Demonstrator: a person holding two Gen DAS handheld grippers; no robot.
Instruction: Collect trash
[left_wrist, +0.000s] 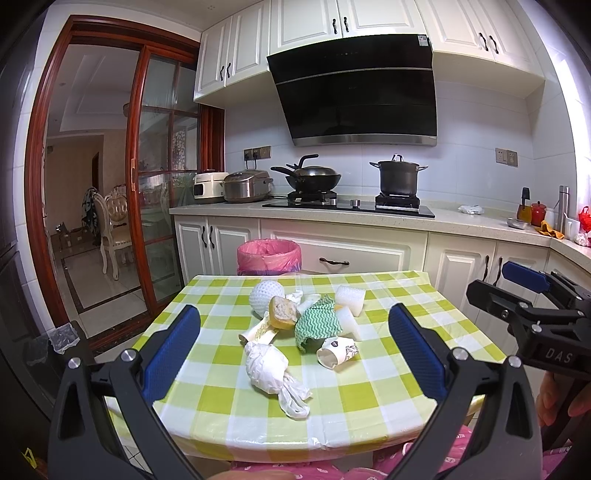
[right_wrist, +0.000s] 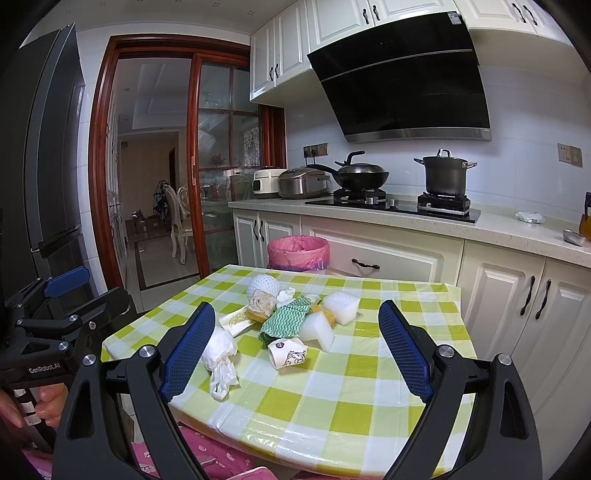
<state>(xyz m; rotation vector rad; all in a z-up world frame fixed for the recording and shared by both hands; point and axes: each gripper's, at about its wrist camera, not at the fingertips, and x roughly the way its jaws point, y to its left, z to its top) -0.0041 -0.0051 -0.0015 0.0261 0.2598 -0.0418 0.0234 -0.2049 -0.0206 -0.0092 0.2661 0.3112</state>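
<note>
Hovering with blue ribbed fingers (left_wrist: 173, 354) spread wide, both grippers (left_wrist: 294, 356) (right_wrist: 297, 349) frame crumpled plastic bag (left_wrist: 266, 369), foam blocks (left_wrist: 350, 295) and paper cup (left_wrist: 337, 351) ahead on glossy checked tablecloth (left_wrist: 332, 406).

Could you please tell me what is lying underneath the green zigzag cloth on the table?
The green zigzag cloth drapes over white foam pieces; a crushed paper cup sits at its near edge. Whatever else it covers is hidden.
</note>
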